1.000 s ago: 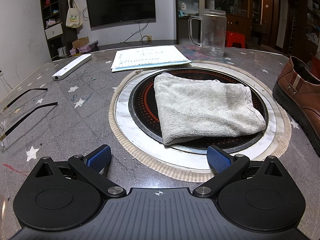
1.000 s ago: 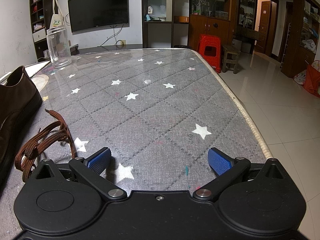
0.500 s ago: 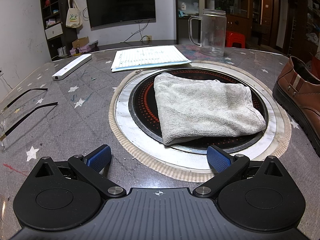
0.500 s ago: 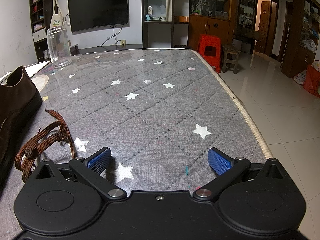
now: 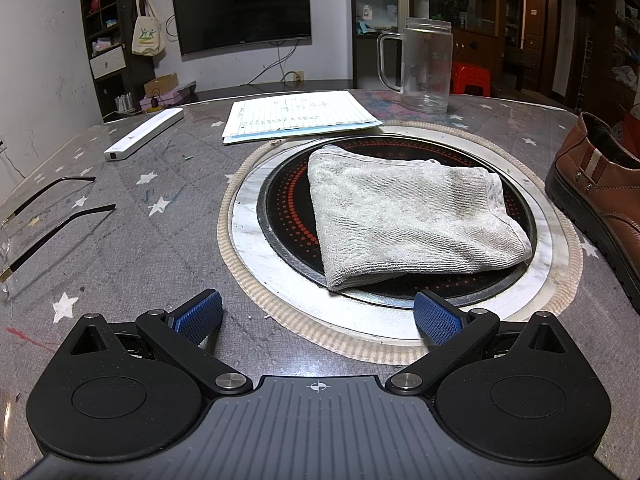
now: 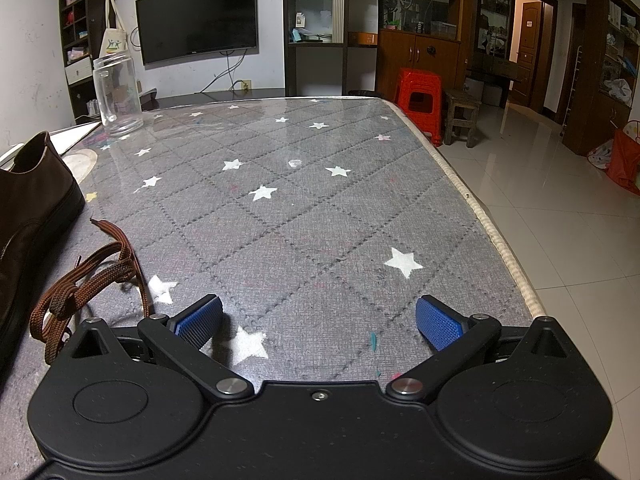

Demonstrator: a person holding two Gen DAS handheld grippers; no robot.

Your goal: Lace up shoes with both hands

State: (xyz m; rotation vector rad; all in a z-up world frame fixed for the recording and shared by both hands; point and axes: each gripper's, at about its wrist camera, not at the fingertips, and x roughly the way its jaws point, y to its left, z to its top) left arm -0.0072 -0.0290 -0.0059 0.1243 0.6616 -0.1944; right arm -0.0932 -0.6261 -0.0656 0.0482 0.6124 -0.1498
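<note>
Basically nothing differs from a second ago: left gripper [image 5: 318,314] and right gripper [image 6: 319,320] both sit jaws wide, empty. Brown leather shoe [image 5: 600,196] far right, loose brown flat shoelace [image 6: 88,276] bunched left of right gripper. Risk: grabbing the tangled bundle, not an end.

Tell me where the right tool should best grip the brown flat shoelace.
Probably the free end of the brown flat shoelace, taken from above: it lies flat and alone beside the brown leather shoe, while the rest is bunched. The open right tool sits to its right.
</note>
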